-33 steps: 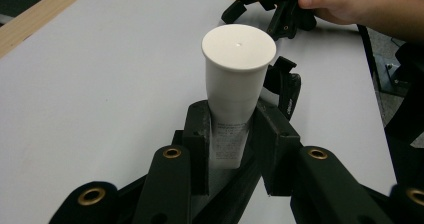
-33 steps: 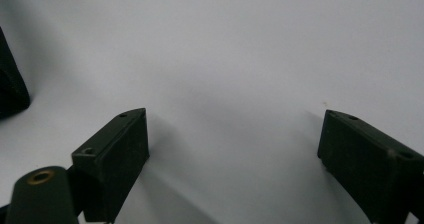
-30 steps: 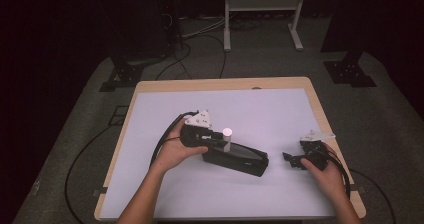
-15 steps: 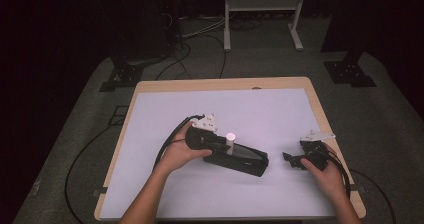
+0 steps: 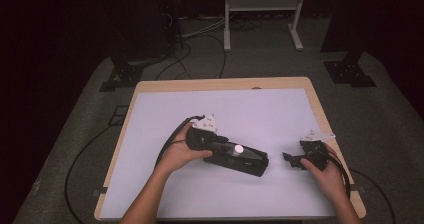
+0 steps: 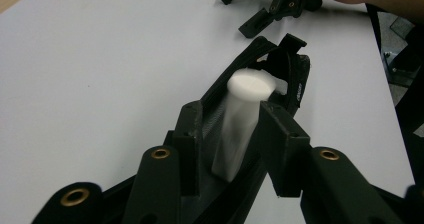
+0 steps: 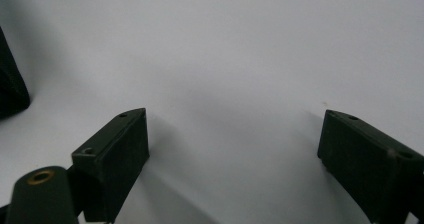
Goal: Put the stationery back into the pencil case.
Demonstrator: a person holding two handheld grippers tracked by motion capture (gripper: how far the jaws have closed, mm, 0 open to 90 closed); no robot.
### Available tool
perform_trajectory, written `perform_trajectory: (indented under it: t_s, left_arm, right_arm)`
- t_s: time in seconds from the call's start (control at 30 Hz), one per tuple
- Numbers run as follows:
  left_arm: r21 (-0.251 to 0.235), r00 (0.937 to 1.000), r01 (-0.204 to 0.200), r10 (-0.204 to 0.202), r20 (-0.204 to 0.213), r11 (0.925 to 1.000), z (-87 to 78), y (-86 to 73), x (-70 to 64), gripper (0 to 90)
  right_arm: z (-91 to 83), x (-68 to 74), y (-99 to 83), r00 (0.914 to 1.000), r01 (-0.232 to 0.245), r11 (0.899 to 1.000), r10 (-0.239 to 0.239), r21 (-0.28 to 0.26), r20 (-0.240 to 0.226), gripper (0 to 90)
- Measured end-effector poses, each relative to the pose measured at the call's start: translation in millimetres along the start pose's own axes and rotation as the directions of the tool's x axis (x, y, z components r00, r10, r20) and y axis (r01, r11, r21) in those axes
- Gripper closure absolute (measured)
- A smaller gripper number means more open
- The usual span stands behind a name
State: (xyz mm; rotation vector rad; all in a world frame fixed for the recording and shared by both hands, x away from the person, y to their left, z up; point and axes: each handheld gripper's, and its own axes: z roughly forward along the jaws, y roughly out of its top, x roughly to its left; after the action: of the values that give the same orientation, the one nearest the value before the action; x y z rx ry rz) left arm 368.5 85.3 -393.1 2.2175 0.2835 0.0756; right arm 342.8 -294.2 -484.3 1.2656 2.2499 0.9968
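Two hand-held grippers work over the white surface (image 5: pixel 260 109): the left hand-held gripper (image 6: pixel 230 134) clamps a white cylinder (image 6: pixel 240 129) inside a black pouch (image 5: pixel 240 159); the right hand-held gripper (image 7: pixel 235 149) rests nearby, jaws apart.

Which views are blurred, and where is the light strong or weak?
High view: table brightly lit, surroundings dark. Left gripper view: white cylinder smeared by blur, black pouch sharper. Right gripper view: soft overall, dark jaws, faint shadows on the table.

table (image 5: pixel 150 134): white top, wood rim | on it: black case (image 5: pixel 250 160)
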Motion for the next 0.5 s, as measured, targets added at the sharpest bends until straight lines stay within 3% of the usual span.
perform_trajectory:
  t_s: [0.2, 0.5]
  left_arm:
    - [-0.017, 0.9998, 0.012, -0.013, -0.017, 0.9998, -10.0, -2.3, -0.2, 56.1]
    - [-0.032, 0.9955, 0.049, -0.051, -0.079, 0.9983, -29.3, -13.8, 1.3, 44.3]
  right_arm:
    - [0.0, 0.0, 0.0, 1.0, 0.0, 1.0, 0.0, 0.0, 0.0, 11.8]
    - [0.0, 0.0, 0.0, 1.0, 0.001, 1.0, -0.001, 0.0, 0.0, 11.8]
